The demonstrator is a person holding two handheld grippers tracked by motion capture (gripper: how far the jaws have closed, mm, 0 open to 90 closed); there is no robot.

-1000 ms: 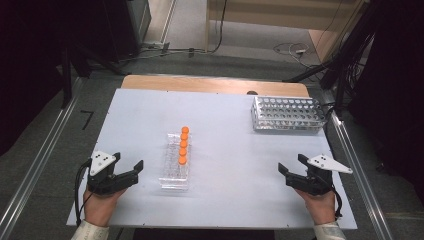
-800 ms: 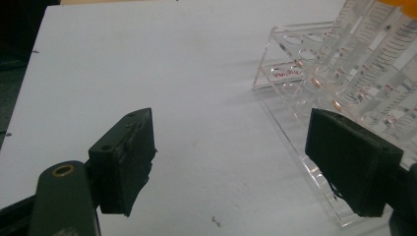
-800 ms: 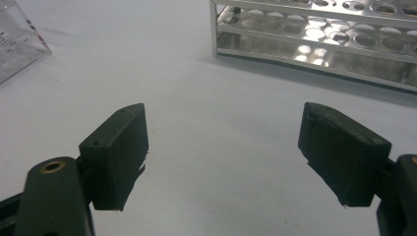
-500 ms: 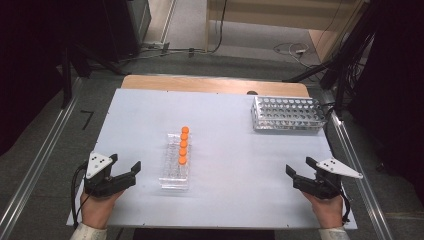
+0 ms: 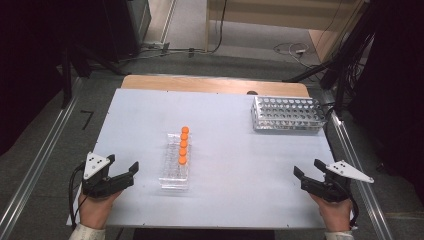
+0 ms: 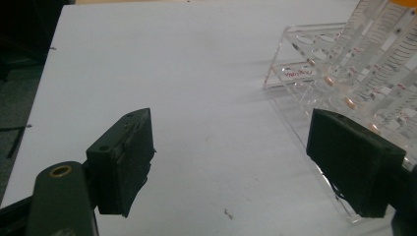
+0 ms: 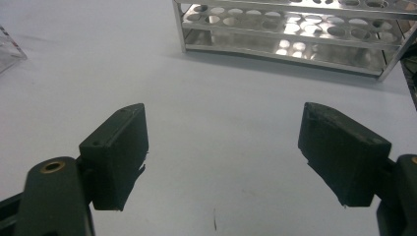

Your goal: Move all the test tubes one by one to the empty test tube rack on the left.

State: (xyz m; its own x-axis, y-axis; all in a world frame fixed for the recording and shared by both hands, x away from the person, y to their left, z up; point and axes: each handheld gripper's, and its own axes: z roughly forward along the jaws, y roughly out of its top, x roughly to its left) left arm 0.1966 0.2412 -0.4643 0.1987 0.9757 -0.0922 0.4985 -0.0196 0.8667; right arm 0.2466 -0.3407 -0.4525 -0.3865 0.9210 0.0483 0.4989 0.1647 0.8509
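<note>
A clear plastic rack (image 5: 175, 169) stands mid-table and holds several orange-capped tubes (image 5: 183, 144) in a row. My left gripper (image 5: 122, 163) rests near the front left corner, open and empty, with its jaws pointing toward that rack. In the left gripper view the left gripper (image 6: 231, 130) has the clear rack (image 6: 314, 73) just beyond its right jaw. My right gripper (image 5: 308, 168) sits near the front right corner, also open and empty. From the right gripper (image 7: 221, 123) the empty metal rack (image 7: 295, 29) lies straight ahead, well beyond the jaws.
The metal rack (image 5: 287, 114) with many empty holes stands at the back right of the white table (image 5: 240, 165). A wooden strip (image 5: 210, 84) runs along the far edge. Aluminium rails (image 5: 35, 165) flank the table, and cables lie on the floor behind.
Both grippers have drawn back a little toward the front edge, the right one also slightly outward. Both stayed open. The racks have not moved.
</note>
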